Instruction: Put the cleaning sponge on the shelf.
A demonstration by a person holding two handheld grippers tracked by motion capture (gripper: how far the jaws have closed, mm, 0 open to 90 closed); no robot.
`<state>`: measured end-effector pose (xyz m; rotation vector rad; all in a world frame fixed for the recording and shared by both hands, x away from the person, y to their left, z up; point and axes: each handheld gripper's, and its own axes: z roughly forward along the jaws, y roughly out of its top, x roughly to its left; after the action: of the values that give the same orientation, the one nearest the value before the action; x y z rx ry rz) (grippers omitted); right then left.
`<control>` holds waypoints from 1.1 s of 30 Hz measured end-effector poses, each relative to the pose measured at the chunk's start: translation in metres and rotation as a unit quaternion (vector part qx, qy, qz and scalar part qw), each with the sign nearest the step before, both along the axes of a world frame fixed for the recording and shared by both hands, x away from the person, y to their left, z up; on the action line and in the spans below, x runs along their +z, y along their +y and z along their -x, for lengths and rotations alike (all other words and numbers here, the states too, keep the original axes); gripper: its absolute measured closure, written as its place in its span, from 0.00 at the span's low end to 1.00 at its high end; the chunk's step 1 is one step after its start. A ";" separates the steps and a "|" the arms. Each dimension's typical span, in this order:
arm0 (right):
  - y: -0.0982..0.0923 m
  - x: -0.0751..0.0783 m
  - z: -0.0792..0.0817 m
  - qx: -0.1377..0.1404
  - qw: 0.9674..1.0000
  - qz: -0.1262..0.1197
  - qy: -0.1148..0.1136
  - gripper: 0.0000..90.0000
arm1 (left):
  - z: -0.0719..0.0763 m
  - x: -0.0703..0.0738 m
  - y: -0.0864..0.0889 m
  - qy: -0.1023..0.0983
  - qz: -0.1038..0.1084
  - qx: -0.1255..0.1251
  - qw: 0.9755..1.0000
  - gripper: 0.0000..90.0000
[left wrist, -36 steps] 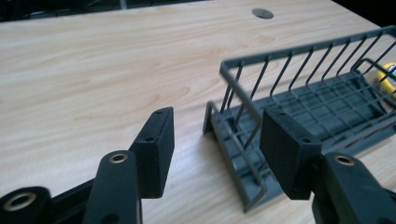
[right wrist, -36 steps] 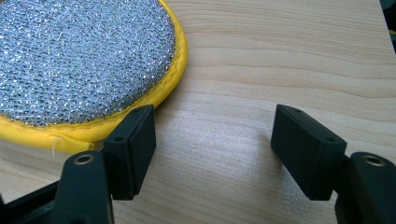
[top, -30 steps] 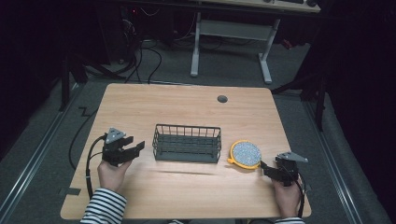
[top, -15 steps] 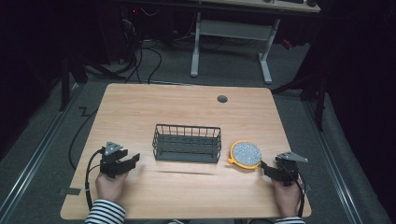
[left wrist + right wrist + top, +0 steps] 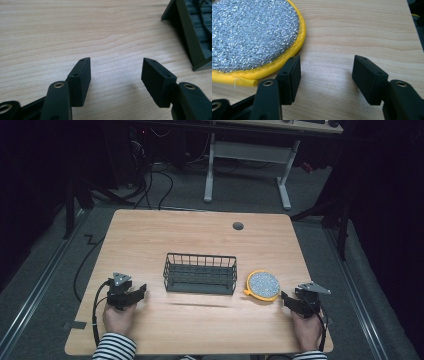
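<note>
Spanning a dark room, wooden table [image 5: 200, 240] bears basket [image 5: 200, 273].

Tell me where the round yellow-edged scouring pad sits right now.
In the high view the scouring pad lies flat on the table, just right of the wire basket and left of the right gripper.

The right claw [image 5: 325, 72] sits low over the bench [image 5: 362, 30], its jaws apart with bare wood between them; they have just been closing. A round silver scrubber [image 5: 249, 32] with a yellow rim lies just beside the left jaw.
</note>
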<state>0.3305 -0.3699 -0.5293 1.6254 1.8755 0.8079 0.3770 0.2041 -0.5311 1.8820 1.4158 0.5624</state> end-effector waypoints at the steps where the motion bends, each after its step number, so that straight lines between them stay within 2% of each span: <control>1: 0.000 0.000 0.000 -0.001 1.000 0.001 0.000 0.45 | 0.000 -0.001 0.000 0.001 -0.001 0.001 1.000 0.46; 4: 0.000 0.000 -0.001 -0.001 1.000 0.004 -0.001 0.45 | 0.002 -0.005 0.001 -0.005 0.000 0.002 1.000 0.45; 9: 0.001 0.000 -0.002 -0.008 1.000 0.002 0.000 0.44 | 0.002 -0.005 -0.004 -0.006 -0.030 -0.001 1.000 0.41; 13: 0.001 0.001 -0.001 -0.006 1.000 0.002 0.002 0.44 | 0.002 -0.006 -0.004 -0.005 -0.028 -0.002 1.000 0.39; 17: 0.000 0.006 -0.003 -0.002 1.000 0.008 0.028 0.46 | 0.002 -0.005 -0.004 -0.004 -0.030 -0.006 1.000 0.37; 20: -0.001 0.011 -0.003 -0.004 1.000 -0.006 0.022 0.47 | 0.002 -0.005 -0.004 -0.004 -0.030 -0.006 1.000 0.36; 23: 0.002 0.020 -0.002 0.009 1.000 -0.013 0.022 0.47 | 0.002 -0.005 -0.004 -0.003 -0.030 -0.006 1.000 0.36; 28: 0.010 0.035 -0.005 0.041 0.999 -0.015 0.008 0.47 | 0.002 -0.005 -0.004 -0.003 -0.029 -0.006 1.000 0.36; 30: 0.012 0.038 -0.008 0.047 0.998 -0.030 0.012 0.46 | 0.002 -0.005 -0.004 -0.003 -0.029 -0.006 1.000 0.36; 33: 0.017 0.040 -0.016 0.056 0.998 -0.034 0.019 0.44 | 0.002 -0.005 -0.004 -0.003 -0.029 -0.006 1.000 0.36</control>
<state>0.3461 -0.3530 -0.4894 1.5981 1.9993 0.9026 0.3752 0.1998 -0.5365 1.9315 1.3964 0.6096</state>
